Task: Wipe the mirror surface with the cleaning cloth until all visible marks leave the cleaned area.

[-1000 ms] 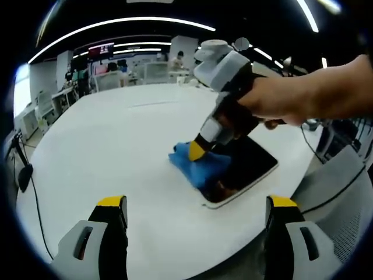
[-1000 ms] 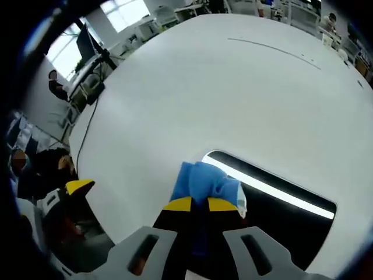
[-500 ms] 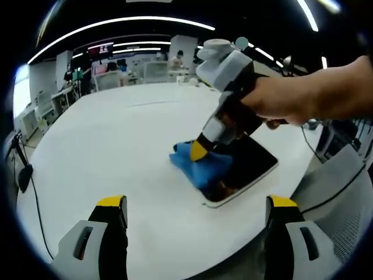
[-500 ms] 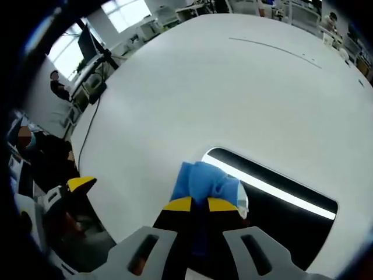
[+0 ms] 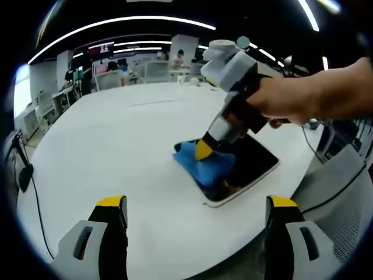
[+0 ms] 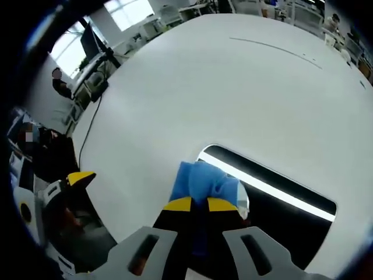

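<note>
My right gripper (image 6: 194, 205) has its jaws pinched tight on the blue cleaning cloth (image 6: 204, 182), the yellow tips nearly meeting with the fabric bunched between and ahead of them. In the left gripper view I see the same right gripper (image 5: 204, 150) angled down, pressing the cloth (image 5: 205, 165) onto the near-left corner of the mirror (image 5: 252, 160), with a hand (image 5: 285, 102) wrapped round its body. My left gripper (image 5: 195, 211) hangs back with its jaws spread wide and nothing between them, well apart from the mirror.

The mirror (image 6: 280, 207) lies flat on the round white worktop (image 5: 111, 151), close to the worktop's edge on the right of the left gripper view. The cloth overlaps the mirror's corner and spills onto bare worktop. Beyond it I have a broad open stretch of white surface.

The mirror glass reads dark with a bright strip reflected; I cannot make out any marks on it. The cloth hides the corner beneath it.
</note>
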{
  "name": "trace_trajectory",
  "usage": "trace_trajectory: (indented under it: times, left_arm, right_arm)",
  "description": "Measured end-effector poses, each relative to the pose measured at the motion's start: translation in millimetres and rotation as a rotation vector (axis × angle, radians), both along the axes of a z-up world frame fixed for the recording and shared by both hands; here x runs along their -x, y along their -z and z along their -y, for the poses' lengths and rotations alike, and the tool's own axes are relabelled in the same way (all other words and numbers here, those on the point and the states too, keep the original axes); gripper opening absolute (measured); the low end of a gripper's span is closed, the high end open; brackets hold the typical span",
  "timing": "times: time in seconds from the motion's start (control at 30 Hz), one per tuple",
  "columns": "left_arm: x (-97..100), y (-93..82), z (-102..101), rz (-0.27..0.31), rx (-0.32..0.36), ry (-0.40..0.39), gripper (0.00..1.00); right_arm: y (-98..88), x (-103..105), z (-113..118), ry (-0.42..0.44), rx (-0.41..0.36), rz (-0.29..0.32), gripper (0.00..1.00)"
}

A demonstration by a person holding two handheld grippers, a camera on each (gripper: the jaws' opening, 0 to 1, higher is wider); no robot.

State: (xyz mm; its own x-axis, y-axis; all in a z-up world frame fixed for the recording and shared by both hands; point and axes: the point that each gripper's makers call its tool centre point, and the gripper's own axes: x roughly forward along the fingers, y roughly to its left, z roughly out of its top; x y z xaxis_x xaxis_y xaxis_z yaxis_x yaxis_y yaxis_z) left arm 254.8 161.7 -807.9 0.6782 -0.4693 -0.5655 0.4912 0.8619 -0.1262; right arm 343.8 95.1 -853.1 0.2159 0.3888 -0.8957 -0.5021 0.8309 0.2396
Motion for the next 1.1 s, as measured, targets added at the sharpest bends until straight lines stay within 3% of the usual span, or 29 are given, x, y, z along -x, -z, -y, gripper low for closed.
trace_trajectory:
  times: [1.1]
  left_arm:
    - [0.5,1.6,0,-0.008,-0.001,0.003,0.99]
  right_arm:
    - [-0.7,2,39,0.046,-0.017,-0.008,0.02]
